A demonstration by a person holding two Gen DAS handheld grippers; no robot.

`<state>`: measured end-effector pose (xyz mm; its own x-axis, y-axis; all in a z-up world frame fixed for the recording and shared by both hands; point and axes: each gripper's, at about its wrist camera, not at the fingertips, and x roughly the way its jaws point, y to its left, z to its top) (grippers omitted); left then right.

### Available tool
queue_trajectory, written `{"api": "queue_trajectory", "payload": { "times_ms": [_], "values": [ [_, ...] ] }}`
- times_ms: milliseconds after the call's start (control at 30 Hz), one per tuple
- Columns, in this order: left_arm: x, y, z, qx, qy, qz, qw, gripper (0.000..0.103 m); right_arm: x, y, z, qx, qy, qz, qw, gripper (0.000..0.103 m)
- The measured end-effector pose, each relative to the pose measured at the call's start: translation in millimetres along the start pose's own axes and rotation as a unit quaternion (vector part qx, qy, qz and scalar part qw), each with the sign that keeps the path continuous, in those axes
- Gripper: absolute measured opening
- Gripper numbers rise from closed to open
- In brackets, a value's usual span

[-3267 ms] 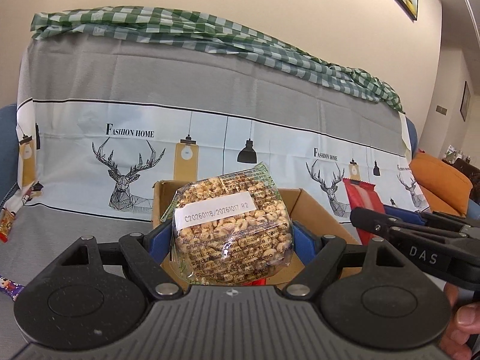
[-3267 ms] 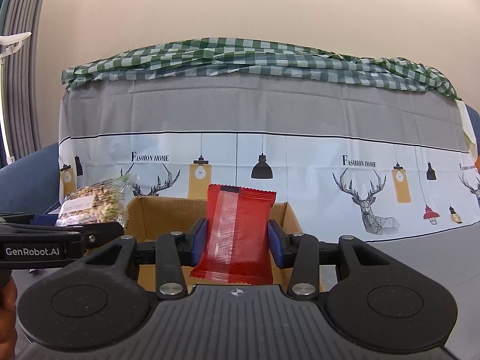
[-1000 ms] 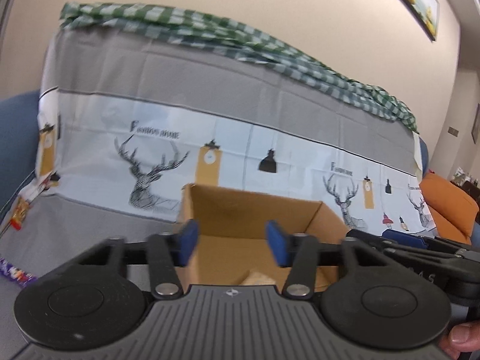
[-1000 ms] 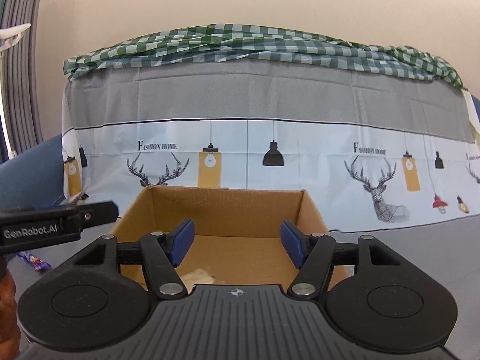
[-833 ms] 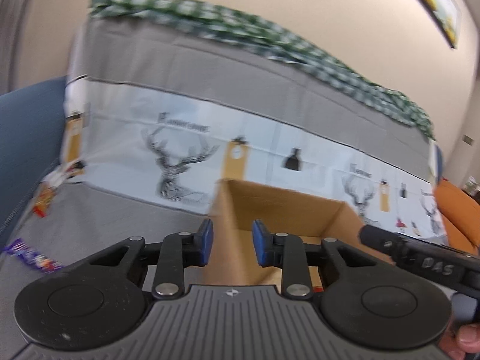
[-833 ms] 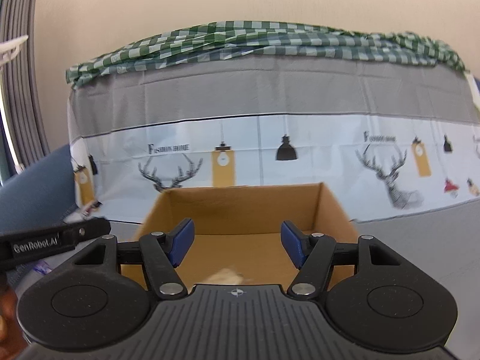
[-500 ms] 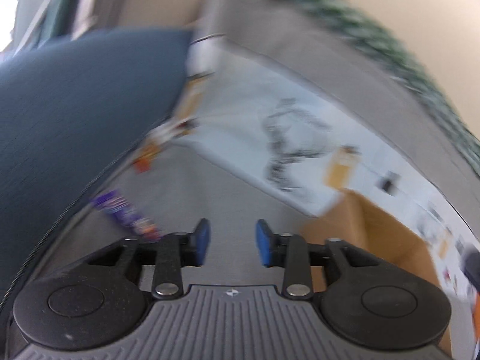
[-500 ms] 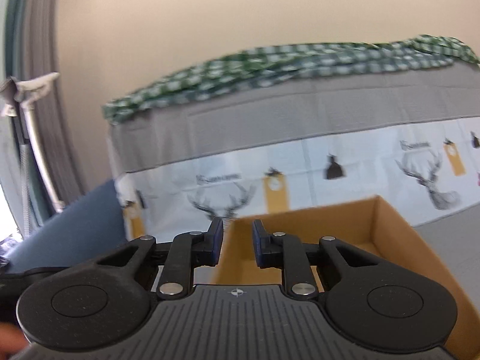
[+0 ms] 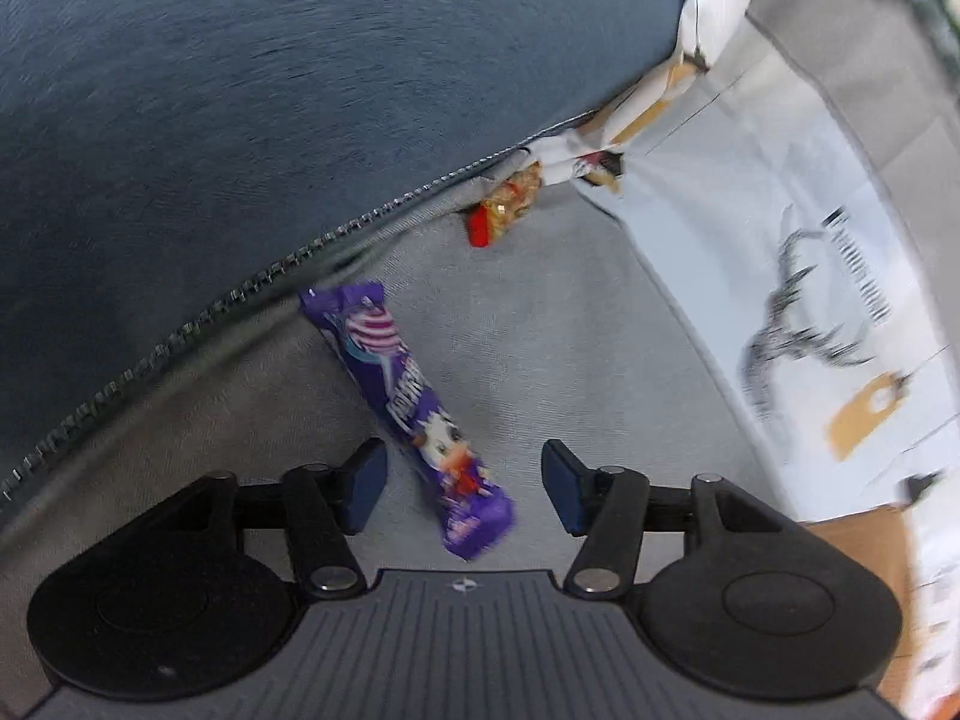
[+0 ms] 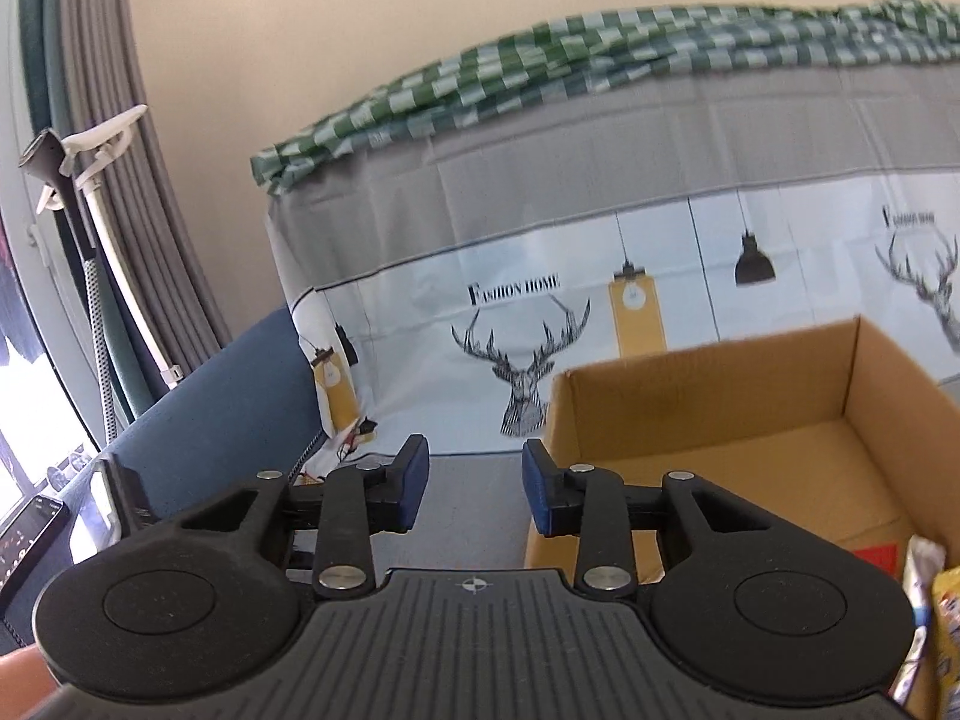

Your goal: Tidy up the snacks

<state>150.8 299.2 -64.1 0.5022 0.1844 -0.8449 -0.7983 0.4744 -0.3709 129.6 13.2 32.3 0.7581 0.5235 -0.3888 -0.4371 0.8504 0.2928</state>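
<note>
- Grey sofa cover (image 9: 540, 324) fills the left wrist view, with a dark blue cushion (image 9: 240, 90) above it and a zip seam (image 9: 180, 330) along the cushion edge.
- left gripper (image 9: 463, 483): jaws spread wide, holding nothing. Blue pads (image 9: 367, 480) sit either side of the lower end of a purple snack bar (image 9: 414, 414); no visible contact with either pad.
- Bar lies flat on the cover, running diagonally from between the jaws up and away to the left, its far end near the zip seam.
- Further out, ahead of the jaws, a small red-and-gold snack (image 9: 507, 210) is wedged at the cushion seam.
- Right of the jaws: printed deer cloth (image 9: 810, 300); a corner of the cardboard box (image 9: 864, 546) shows at lower right.
- right gripper (image 10: 474, 495): jaws partly apart, holding nothing, over grey cover.
- Cardboard box (image 10: 708, 402) sits just right of the right jaw, open top. Inside at its near right corner: a red packet (image 10: 879, 558) and more wrappers (image 10: 936, 612), partly cut off by the frame edge.
- Beyond the jaws: deer cloth (image 10: 540, 330), green checked cloth (image 10: 600, 60) on top, beige wall (image 10: 360, 30), curtain (image 10: 120, 120) at far left.
</note>
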Motion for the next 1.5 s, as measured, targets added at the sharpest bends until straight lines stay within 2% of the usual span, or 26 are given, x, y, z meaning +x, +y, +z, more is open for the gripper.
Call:
{"api": "queue_trajectory", "payload": {
  "times_ms": [33,67,100,133,233,333,700,800,900,967,1033,1200,1333,1500],
  "values": [
    [1,-2,0,0.009,-0.004,0.017,0.9998,0.043,3,0,-1,0.001,0.003,0.001,1.0,0.037],
    [2,-2,-1,0.012,-0.007,0.028,0.9995,0.03,6,1,-1,0.0,0.006,0.001,1.0,0.037],
    [4,-1,-1,0.009,-0.008,0.034,0.9993,0.021,8,3,-2,-0.003,0.009,0.002,1.0,0.037],
    [4,0,-1,0.007,-0.01,0.037,0.9992,0.016,11,4,-2,-0.005,0.012,0.004,1.0,0.038],
    [-5,9,-2,-0.014,-0.012,0.036,0.9992,0.014,16,8,-6,-0.011,0.021,0.007,1.0,0.038],
    [-11,20,-7,-0.047,0.007,0.023,0.9986,0.014,21,11,-8,-0.015,0.031,0.01,0.999,0.038],
    [-5,24,-4,-0.062,0.018,0.027,0.9976,0.015,31,25,-11,-0.024,0.051,0.053,0.997,0.035],
    [-3,25,-2,-0.072,0.019,0.024,0.9969,0.015,41,22,-7,0.0,0.077,0.065,0.995,0.036],
    [-1,29,1,-0.081,0.022,0.021,0.9962,0.015,67,23,3,0.03,0.118,0.08,0.989,0.036],
    [0,31,2,-0.086,0.025,0.018,0.9958,0.015,95,28,15,0.043,0.153,0.095,0.983,0.036],
    [1,32,5,-0.091,0.027,0.018,0.9953,0.015,123,35,26,0.054,0.17,0.106,0.978,0.036],
    [4,34,8,-0.105,0.033,0.014,0.9938,0.014,206,61,46,0.033,0.225,0.143,0.963,0.036],
    [5,33,8,-0.103,0.034,0.015,0.994,0.014,269,93,38,0.012,0.268,0.155,0.951,0.036],
    [7,32,10,-0.098,0.036,0.014,0.9944,0.014,328,120,2,-0.007,0.306,0.157,0.939,0.041]
  ]
}}
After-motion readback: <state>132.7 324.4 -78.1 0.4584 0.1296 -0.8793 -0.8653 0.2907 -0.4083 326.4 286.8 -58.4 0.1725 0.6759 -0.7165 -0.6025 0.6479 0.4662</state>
